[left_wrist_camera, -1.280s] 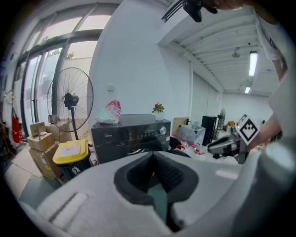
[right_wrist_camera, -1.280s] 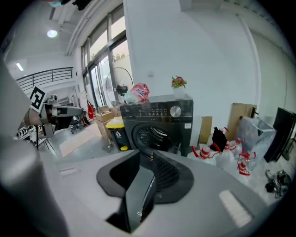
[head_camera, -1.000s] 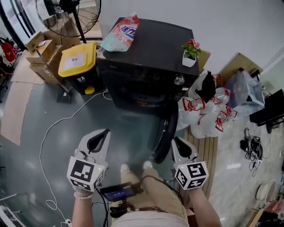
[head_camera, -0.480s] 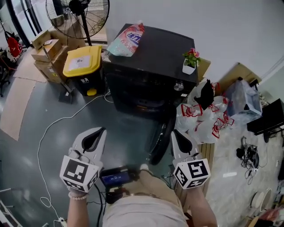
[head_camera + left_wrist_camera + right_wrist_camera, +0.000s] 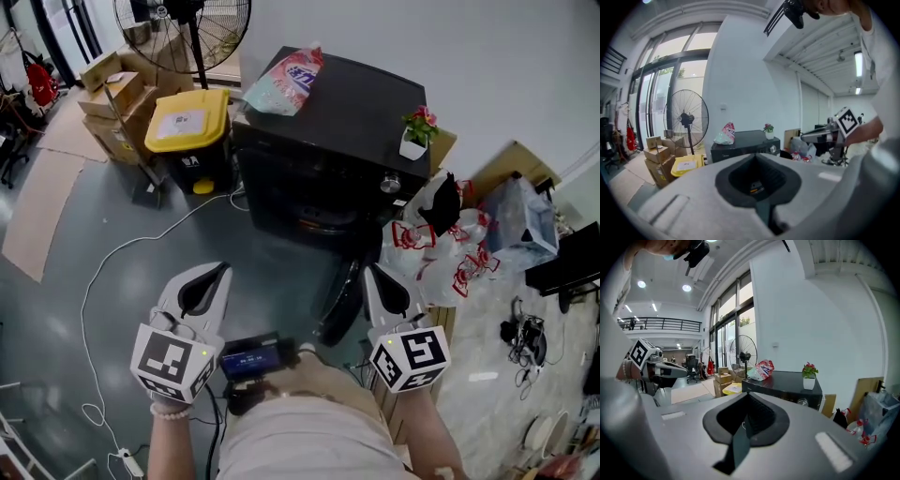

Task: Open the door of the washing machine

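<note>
The right gripper [image 5: 375, 277] is hanging in front of the washing machine [image 5: 337, 112] with its jaws pressed together. They have just been closing, and nothing is lying between them. The left gripper [image 5: 217, 274] is hovering off the machine's front left, as the person faces it, with its jaws likewise closed on nothing. The door [image 5: 339, 302] is standing swung out from the right side of the machine's front, edge-on toward the person. The dark drum opening [image 5: 319, 216] is showing, so the task is looking as good as done.

What could go wrong now is mostly a matter of knocking. Nothing is gripping the door, so a brush from the right gripper or the person's leg could be sending it back toward the machine's front. The plastic bags [image 5: 436, 253] crowding the machine's right flank are sitting just behind the door. They could be stopping it from swinging wider, or nudging it back.

The door is lying just beside the right gripper, on its inner side and apart from the closed tips. It is well apart from the left gripper, across the floor in front of the machine.
</note>
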`<state>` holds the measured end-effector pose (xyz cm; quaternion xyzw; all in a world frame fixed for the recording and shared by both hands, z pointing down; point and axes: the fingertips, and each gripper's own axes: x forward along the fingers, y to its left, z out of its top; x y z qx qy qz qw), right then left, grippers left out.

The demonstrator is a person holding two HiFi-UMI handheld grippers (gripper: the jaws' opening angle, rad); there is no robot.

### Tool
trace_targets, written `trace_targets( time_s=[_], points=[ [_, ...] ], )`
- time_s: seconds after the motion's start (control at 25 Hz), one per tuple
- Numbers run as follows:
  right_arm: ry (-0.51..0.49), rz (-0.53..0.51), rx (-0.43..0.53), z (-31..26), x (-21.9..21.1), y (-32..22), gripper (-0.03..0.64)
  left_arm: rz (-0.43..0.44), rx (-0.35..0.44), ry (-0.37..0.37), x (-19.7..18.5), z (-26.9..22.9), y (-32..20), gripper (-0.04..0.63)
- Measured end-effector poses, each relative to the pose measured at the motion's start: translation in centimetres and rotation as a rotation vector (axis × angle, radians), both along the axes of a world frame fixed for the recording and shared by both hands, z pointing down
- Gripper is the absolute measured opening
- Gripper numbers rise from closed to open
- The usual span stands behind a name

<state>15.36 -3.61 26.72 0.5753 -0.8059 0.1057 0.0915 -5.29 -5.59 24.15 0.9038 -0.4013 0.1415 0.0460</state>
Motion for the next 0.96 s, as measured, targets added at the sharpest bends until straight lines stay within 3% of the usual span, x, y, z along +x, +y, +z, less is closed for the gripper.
trace_targets(
  time_s=[0.52, 0.96],
  points=[
    [-0.014, -0.044, 0.011, -0.8, -1.0, -1.7, 0.005, -0.037, 0.004, 0.017, -0.1, -0.6, -0.4, -0.006],
    [-0.014, -0.013, 0.021, -1.5, -0.8, -2.2, 0.005, -0.034, 0.021, 0.043, -0.3, -1.2, -0.7, -0.006]
  ],
)
